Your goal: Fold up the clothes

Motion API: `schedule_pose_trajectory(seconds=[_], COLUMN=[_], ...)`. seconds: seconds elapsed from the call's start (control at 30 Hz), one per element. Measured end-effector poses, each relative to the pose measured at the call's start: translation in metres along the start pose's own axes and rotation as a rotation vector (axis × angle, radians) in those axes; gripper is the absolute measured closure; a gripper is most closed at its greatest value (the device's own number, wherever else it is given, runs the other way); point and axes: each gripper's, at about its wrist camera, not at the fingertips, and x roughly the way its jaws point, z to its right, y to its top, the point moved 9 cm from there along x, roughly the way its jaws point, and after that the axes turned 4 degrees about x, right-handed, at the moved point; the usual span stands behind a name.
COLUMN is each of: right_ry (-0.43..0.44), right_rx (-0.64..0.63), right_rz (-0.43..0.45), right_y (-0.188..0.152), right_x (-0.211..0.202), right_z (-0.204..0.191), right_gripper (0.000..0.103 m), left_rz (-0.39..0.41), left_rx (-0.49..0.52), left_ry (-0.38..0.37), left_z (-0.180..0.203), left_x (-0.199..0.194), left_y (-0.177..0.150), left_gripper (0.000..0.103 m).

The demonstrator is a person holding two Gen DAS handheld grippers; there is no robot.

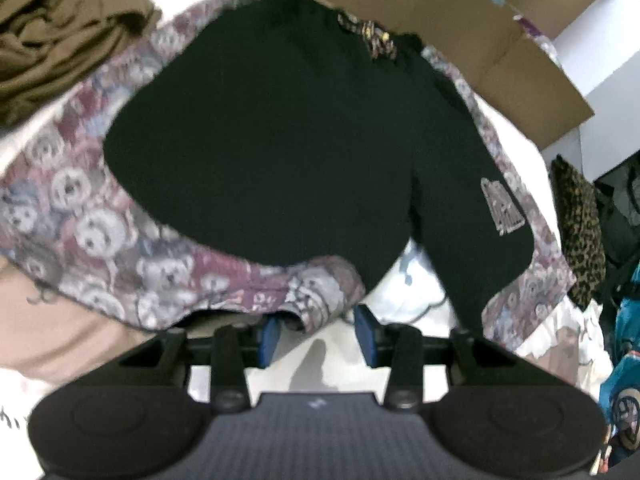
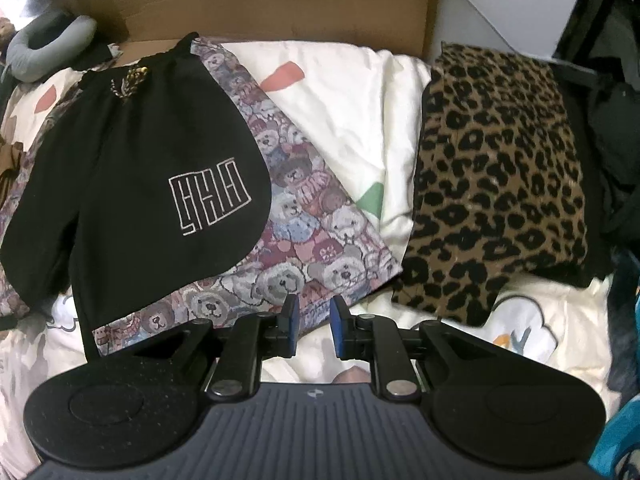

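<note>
A pair of black shorts (image 1: 272, 140) with teddy-bear print side panels (image 1: 100, 232) lies flat on the white bedding, and the white logo (image 2: 210, 196) shows on one leg. My left gripper (image 1: 319, 334) sits at the near hem of the bear print. A curled bit of that hem lies between its blue pads (image 1: 366, 332), which stand apart and do not pinch it. My right gripper (image 2: 316, 320) hovers at the near corner of the shorts' bear-print panel (image 2: 304, 240). Its pads (image 2: 294, 316) are a narrow gap apart and press on nothing.
A folded leopard-print garment (image 2: 496, 176) lies to the right of the shorts. A crumpled brown garment (image 1: 60, 40) sits at the far left. A cardboard box (image 2: 280, 0) stands behind the bedding (image 2: 352, 92), with a grey neck pillow (image 2: 48, 48) beside it. Dark bags and teal items (image 1: 624, 380) crowd the right edge.
</note>
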Motion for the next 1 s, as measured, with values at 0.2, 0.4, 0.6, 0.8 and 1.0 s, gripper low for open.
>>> schedule_pose_trajectory(seconds=[0.2, 0.4, 0.6, 0.8, 1.0], right_ry=[0.003, 0.015, 0.021, 0.029, 0.027], right_rx=[-0.023, -0.029, -0.044, -0.073, -0.068], right_rz=[-0.019, -0.026, -0.046, -0.039, -0.030], right_y=[-0.008, -0.011, -0.018, -0.016, -0.015], right_x=[0.009, 0.017, 0.028, 0.026, 0.024], right_z=[-0.005, -0.008, -0.014, -0.021, -0.021], right_gripper=[0.086, 0.086, 0.086, 0.086, 0.086], left_rz=[0.000, -0.023, -0.028, 0.009, 0.002], left_rx=[0.058, 0.166, 0.234, 0.328, 0.301], left_ry=[0.026, 0.043, 0.062, 0.071, -0.032], left_z=[0.001, 0.007, 0.007, 0.015, 0.031], left_x=[0.014, 0.028, 0.034, 0.026, 0.001], left_y=[0.005, 0.004, -0.001, 0.002, 0.006], left_gripper=[0.057, 0.052, 0.051, 0.062, 0.079])
